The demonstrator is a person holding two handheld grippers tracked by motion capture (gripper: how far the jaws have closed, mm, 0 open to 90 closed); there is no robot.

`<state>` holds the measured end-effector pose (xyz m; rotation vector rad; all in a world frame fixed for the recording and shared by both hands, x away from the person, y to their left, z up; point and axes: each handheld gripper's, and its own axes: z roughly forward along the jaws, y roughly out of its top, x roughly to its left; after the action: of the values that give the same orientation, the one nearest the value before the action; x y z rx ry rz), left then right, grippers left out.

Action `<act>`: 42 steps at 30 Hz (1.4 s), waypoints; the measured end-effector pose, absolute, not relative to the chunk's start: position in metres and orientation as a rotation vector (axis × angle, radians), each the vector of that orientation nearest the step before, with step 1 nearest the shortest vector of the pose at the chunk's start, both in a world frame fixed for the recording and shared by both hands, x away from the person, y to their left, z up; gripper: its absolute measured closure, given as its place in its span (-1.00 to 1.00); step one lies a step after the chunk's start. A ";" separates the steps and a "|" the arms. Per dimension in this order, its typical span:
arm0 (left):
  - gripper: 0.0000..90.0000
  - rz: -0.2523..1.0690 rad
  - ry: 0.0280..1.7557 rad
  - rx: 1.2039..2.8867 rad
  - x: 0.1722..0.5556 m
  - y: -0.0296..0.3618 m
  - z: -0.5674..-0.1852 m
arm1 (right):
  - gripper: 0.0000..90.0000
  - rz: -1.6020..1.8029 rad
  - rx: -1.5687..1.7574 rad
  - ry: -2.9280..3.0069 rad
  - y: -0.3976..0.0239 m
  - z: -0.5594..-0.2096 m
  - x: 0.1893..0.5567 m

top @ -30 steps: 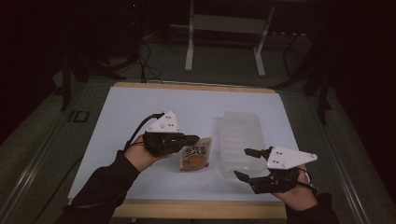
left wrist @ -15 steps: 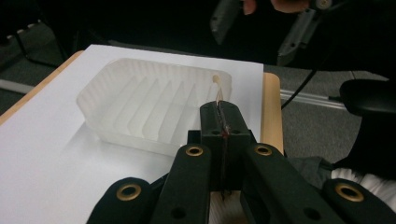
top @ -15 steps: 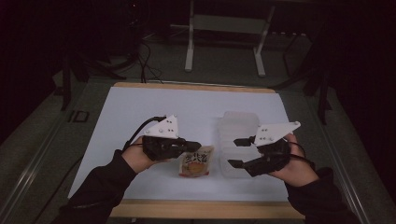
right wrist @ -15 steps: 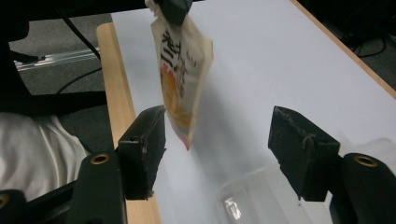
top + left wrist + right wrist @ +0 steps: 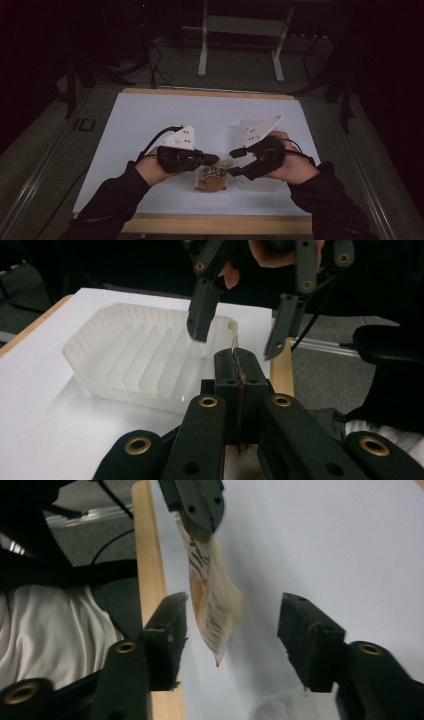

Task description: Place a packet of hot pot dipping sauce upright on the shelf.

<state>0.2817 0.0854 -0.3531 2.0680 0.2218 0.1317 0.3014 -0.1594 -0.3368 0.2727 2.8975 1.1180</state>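
Gripping a small snack packet (image 5: 214, 178) by its edge, the left tool (image 5: 214, 159) has its jaws fully closed, the packet's thin seam pinched between them as the left gripper view shows (image 5: 235, 347). The packet hangs just above the white bench (image 5: 150, 120), near the person's edge and about midway between the two hands; its printed face shows dark lettering over an orange patch. In the right gripper view the packet (image 5: 212, 597) dangles from the left tool's tips (image 5: 197, 502), hanging between the right tool's own jaws without touching either of them.

The right tool (image 5: 235, 161) sits just right of the packet, its jaws about half open and having just been closing, with the packet in the gap but not yet pressed. Its two black fingers (image 5: 201, 315) reach toward the left tool's pinched tips in the left gripper view.

A clear ribbed plastic tray (image 5: 135, 357) rests on the bench behind and to the right of the packet, partly hidden under the right hand (image 5: 295, 167) in the high view.
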 end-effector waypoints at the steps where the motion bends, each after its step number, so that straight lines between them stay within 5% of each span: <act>1: 1.00 0.144 0.219 2.069 0.281 0.085 -0.353 | 0.08 1.116 0.268 2.906 -0.157 -0.337 0.303; 21: 1.00 0.123 0.223 2.016 0.283 0.086 -0.349 | 0.92 1.035 0.084 2.956 -0.144 -0.332 0.310; 33: 0.98 0.141 0.233 2.015 0.282 0.084 -0.347 | 0.99 1.025 0.038 3.000 -0.145 -0.328 0.314; 42: 0.41 0.182 0.265 1.962 0.279 0.099 -0.329 | 1.00 1.018 0.032 2.981 -0.150 -0.320 0.321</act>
<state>0.2788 0.0989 -0.3289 1.9622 0.2655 0.1817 0.3210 -0.1496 -0.3195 0.0323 2.9810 1.0184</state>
